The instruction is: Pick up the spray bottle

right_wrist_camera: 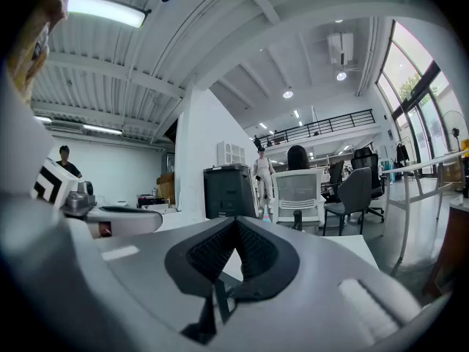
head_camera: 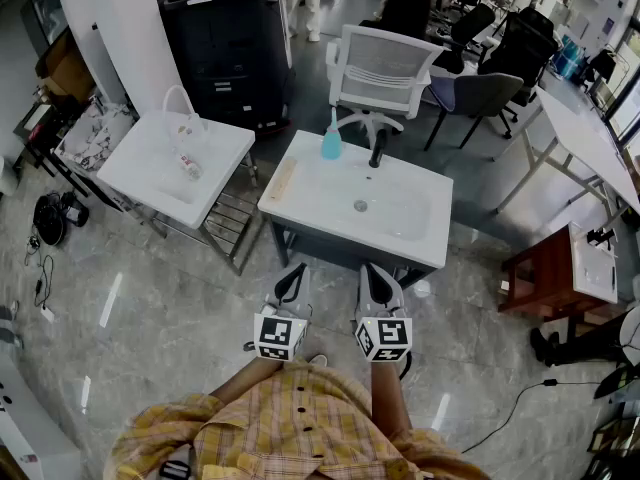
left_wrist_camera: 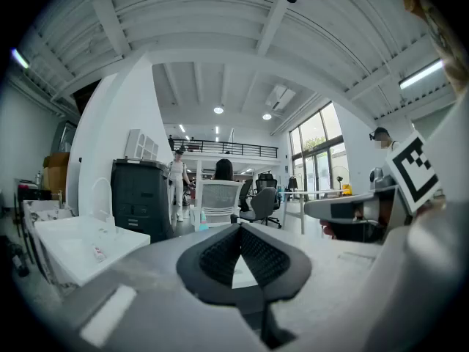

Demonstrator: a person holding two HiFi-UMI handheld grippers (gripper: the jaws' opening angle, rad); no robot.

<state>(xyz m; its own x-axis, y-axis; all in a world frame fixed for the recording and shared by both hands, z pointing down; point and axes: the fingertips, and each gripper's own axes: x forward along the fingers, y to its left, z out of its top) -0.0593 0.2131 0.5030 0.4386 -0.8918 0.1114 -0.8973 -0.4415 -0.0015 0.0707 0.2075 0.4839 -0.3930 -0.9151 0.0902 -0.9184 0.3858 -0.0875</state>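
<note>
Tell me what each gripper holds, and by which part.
Nothing is held. The left gripper and right gripper are shut and empty; the spray bottle stands untouched at the far edge of the sink.

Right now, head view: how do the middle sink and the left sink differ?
Faucets: the middle sink has a black faucet; the left sink has a pale arched faucet.
Contents: a blue spray bottle stands on the middle sink's back edge; a small item lies in the left sink.
Pose: the middle sink sits square-on ahead; the left sink is turned at an angle.
Both are white and rectangular.
</note>
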